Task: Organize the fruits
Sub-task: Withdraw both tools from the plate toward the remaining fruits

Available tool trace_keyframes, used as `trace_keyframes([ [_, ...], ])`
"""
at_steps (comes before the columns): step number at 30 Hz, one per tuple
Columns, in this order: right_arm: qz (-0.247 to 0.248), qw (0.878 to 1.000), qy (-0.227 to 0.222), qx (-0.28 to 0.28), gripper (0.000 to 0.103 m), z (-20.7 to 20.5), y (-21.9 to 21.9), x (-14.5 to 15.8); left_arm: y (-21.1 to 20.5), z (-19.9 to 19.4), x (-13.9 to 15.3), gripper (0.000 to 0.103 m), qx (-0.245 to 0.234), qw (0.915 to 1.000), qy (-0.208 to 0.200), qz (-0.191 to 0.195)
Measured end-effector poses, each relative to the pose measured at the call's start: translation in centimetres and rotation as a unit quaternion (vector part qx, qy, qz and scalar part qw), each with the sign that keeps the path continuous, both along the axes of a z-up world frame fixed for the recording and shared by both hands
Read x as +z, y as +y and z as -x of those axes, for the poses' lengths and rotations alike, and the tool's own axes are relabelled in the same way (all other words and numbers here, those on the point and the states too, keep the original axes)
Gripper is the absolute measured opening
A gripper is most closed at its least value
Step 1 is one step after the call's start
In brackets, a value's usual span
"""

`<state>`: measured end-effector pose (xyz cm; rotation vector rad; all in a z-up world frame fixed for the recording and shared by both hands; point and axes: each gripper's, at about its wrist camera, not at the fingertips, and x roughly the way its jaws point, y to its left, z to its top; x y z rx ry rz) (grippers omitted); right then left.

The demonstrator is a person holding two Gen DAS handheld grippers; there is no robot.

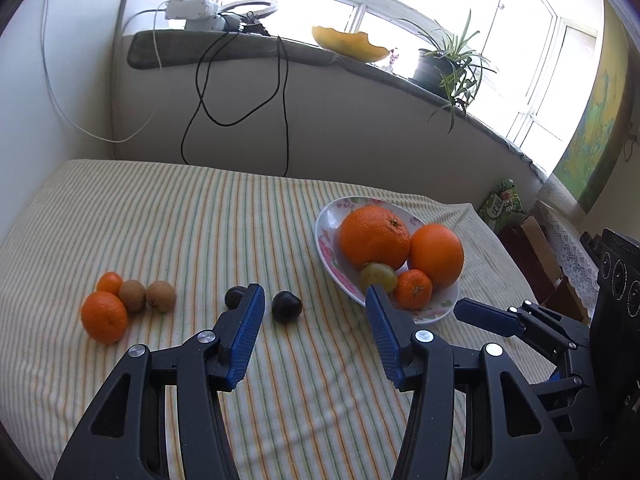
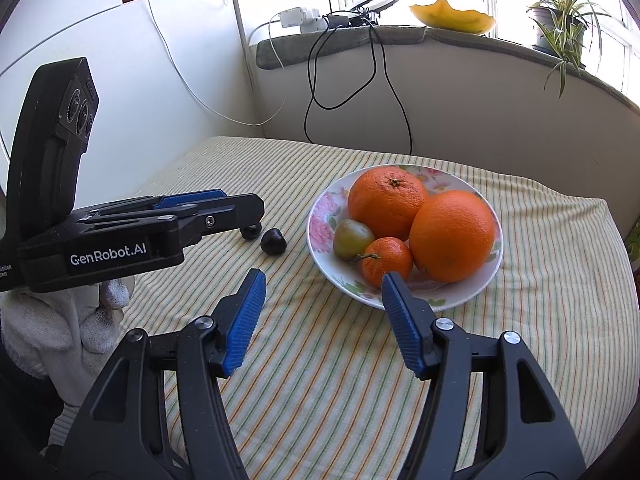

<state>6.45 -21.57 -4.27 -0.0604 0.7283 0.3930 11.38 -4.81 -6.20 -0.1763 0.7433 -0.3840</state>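
Observation:
A floral plate (image 1: 326, 240) (image 2: 320, 232) holds two large oranges (image 1: 374, 236) (image 2: 452, 236), a small mandarin (image 1: 414, 289) (image 2: 386, 260) and a green plum (image 1: 378, 276) (image 2: 352, 238). Two dark plums (image 1: 286, 307) (image 2: 273, 242) lie on the striped cloth left of the plate. Two mandarins (image 1: 104, 316) and two kiwis (image 1: 161, 296) lie at far left. My left gripper (image 1: 314, 300) is open and empty, above the cloth near the dark plums. My right gripper (image 2: 322, 280) is open and empty, just in front of the plate.
The table is covered by a striped cloth (image 1: 180, 220). Behind it a sill holds a yellow dish (image 1: 348, 42), a potted plant (image 1: 444, 64) and a power strip with hanging cables (image 1: 236, 76). Boxes (image 1: 532, 248) stand at the right.

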Motion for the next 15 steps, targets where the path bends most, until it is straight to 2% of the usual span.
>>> trace_keyframes([
  [15, 0.001, 0.999, 0.013, 0.034, 0.063, -0.2, 4.1, -0.9, 7.0, 2.4, -1.4, 0.052, 0.065, 0.9978, 0.006, -0.012],
])
